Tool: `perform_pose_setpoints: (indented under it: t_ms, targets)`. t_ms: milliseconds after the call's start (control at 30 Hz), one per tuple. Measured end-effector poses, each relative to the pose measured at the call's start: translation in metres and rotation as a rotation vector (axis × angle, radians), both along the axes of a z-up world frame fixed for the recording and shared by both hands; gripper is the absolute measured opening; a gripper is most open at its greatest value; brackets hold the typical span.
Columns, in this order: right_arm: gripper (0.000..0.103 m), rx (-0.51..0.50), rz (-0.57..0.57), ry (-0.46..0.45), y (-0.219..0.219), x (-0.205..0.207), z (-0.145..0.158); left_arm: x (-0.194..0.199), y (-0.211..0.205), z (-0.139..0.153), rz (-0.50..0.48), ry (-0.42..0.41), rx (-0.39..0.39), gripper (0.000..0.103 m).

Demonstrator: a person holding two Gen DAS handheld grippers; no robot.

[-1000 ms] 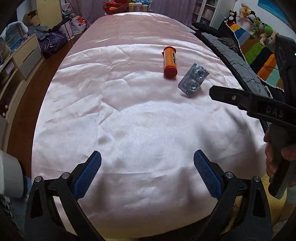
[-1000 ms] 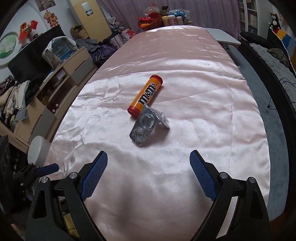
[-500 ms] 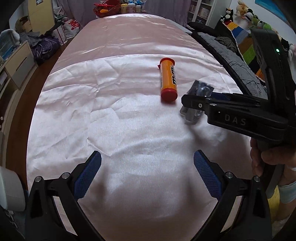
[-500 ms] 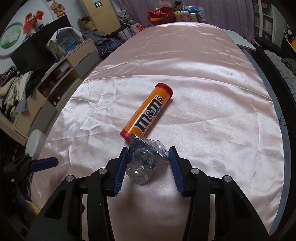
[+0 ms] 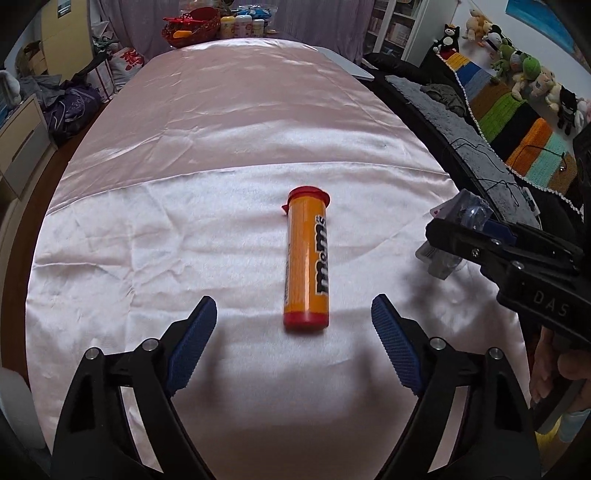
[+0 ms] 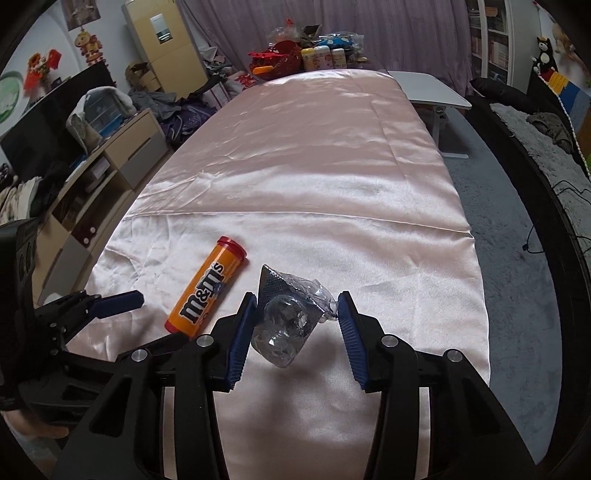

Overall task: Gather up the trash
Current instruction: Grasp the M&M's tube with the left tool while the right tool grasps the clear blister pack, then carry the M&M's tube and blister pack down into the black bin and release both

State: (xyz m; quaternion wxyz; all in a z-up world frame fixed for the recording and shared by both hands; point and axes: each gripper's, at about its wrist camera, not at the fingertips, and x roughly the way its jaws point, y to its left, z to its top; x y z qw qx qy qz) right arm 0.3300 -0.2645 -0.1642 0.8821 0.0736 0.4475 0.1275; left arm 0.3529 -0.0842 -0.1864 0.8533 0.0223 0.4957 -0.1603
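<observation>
Holding now: my right gripper (image 6: 295, 325) is clamped on the crumpled clear blister pack (image 6: 286, 325), blue pads pressing both its sides, jaws about half apart
Right gripper seen from the left camera: it enters at 3 o'clock (image 5: 448, 236), the blister pack (image 5: 469, 212) sticking out past its fingers, above the cloth
Left gripper: my left gripper (image 5: 291, 336) has jaws wide, nothing between the pads; they have just been closing a little
Left gripper seen from the right camera: one blue pad (image 6: 118, 300) shows at 9 o'clock, just beside the tube's base
Candy tube: the orange M&M's tube (image 5: 307, 258) with red caps lies flat on the cloth, its near end just ahead of the left gripper's open fingers, at 12 o'clock from them; in the right view it lies at 10 o'clock (image 6: 207, 286) from the held pack
Counter: long, covered in shiny pink satin cloth (image 5: 229, 122), creased
Far end of the counter: a red basket (image 5: 188, 26) and some bottles (image 5: 242, 26) at 12 o'clock
Person: fingers (image 5: 554, 369) on the right gripper's handle at 4 o'clock in the left view
</observation>
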Motion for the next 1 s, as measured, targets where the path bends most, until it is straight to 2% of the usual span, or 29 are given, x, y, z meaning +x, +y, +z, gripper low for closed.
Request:
perform_pose_setpoints:
  t_ms: [33, 100, 167, 233, 333, 600, 800, 1000]
  targets:
    - [0.046, 0.003, -0.001, -0.002, -0.002, 0.0, 0.001, 0.004, -0.004, -0.002, -0.002, -0.001, 0.003, 0.08]
    - [0.046, 0.011, 0.0, -0.008, -0.004, 0.0, 0.003, 0.011, -0.01, -0.007, -0.009, 0.008, 0.009, 0.073]
    - [0.047, 0.016, 0.001, -0.013, -0.005, -0.001, 0.005, 0.017, -0.013, -0.015, -0.014, 0.031, 0.007, 0.054]
    - [0.046, 0.02, 0.003, -0.014, -0.006, -0.002, 0.006, 0.018, -0.015, -0.018, -0.012, 0.019, 0.016, 0.046]
    - [0.046, 0.018, 0.005, -0.015, -0.007, -0.007, 0.008, 0.018, -0.014, -0.017, -0.007, 0.024, 0.011, 0.026]
    - [0.046, 0.005, 0.031, -0.03, -0.001, -0.039, 0.021, -0.02, -0.005, 0.0, -0.022, 0.018, -0.004, 0.026]
    - [0.046, 0.006, 0.066, -0.042, 0.013, -0.084, 0.035, -0.078, 0.013, 0.027, -0.017, -0.024, 0.014, 0.026]
    - [0.046, -0.007, 0.104, -0.045, 0.028, -0.14, 0.042, -0.143, 0.031, 0.045, -0.007, -0.042, -0.005, 0.026]
